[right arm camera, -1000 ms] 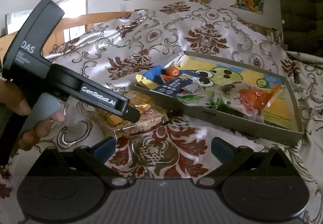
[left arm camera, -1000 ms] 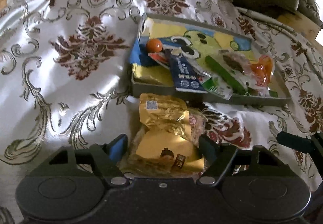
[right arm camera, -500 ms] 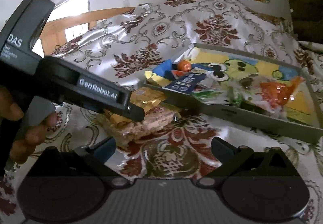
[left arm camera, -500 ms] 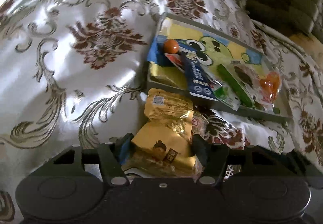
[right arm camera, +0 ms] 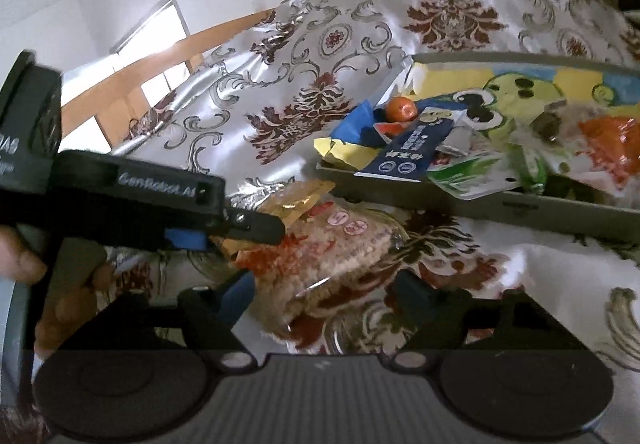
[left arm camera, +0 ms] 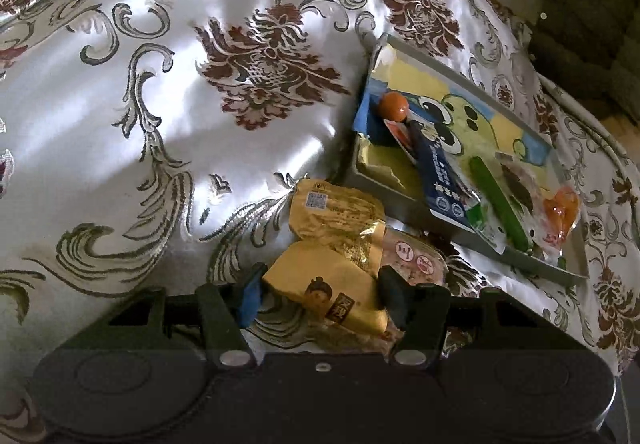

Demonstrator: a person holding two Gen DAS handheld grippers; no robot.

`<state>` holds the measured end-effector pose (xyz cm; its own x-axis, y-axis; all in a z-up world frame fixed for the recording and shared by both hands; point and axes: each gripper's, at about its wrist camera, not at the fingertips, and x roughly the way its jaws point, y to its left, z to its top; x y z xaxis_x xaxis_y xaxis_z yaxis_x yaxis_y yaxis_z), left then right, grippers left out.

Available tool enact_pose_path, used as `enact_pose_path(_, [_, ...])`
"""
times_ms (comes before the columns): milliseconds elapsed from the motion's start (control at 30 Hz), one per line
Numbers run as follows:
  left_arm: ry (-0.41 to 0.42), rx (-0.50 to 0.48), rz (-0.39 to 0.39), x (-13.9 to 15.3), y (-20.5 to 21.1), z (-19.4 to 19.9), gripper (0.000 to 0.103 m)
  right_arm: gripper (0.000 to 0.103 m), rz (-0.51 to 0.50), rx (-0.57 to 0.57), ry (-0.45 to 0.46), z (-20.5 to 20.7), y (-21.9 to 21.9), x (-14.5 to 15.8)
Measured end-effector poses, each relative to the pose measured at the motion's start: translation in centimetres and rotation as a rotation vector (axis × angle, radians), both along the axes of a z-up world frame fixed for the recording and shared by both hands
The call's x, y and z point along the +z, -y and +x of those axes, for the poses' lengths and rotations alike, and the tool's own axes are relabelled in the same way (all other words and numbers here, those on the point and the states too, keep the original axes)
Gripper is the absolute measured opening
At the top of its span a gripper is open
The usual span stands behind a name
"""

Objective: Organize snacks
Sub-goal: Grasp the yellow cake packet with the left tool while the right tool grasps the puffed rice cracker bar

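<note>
While both grippers work the loose pile just in front of the tray (left arm camera: 384, 200), the step in hand looks like lifting the last packets over its near wall. Left gripper (left arm camera: 320, 294) is clenched on the yellow pack (left arm camera: 328, 284), pads pressing both sides; best to raise it clear of the gold pack (left arm camera: 336, 212) lying against it, so nothing drags along. Right gripper (right arm camera: 324, 290) is closing around the rice cake (right arm camera: 332, 244), jaws either side but not yet pressing, as far as the right view shows; a gentle squeeze should do, since the clear wrapper looks slippery and the cake brittle. Left gripper's finger (right arm camera: 256, 228) lies across the cake's far end, so the two tools may foul each other. Yellow pack: flat foil, small cartoon figure, dark label. Tray already holds an orange ball (left arm camera: 393, 106), a navy sachet (left arm camera: 440, 180), green wrappers. Cloth (left arm camera: 160, 104) under it is glossy, so packets may slide.
</note>
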<state>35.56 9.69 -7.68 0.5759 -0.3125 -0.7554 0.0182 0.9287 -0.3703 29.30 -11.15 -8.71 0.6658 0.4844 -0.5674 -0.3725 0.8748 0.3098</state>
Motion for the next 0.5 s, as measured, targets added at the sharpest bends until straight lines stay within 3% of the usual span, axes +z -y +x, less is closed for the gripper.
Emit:
enact_pose_path(200, [-0.004,0.006,-0.011,-0.2,-0.3,0.1,0.062,0.092,0.082,0.006,-0.078,2.1,0.4,-1.0])
enact_pose_path(300, [-0.001,0.009,-0.011,-0.2,-0.3,0.1,0.062,0.103,0.08,0.049,-0.088,2.7,-0.1,-1.5])
enact_pose_path(500, [0.005,0.013,-0.009,-0.1,-0.3,0.1,0.062,0.1,0.032,0.056,-0.044,2.5,-1.1,-1.7])
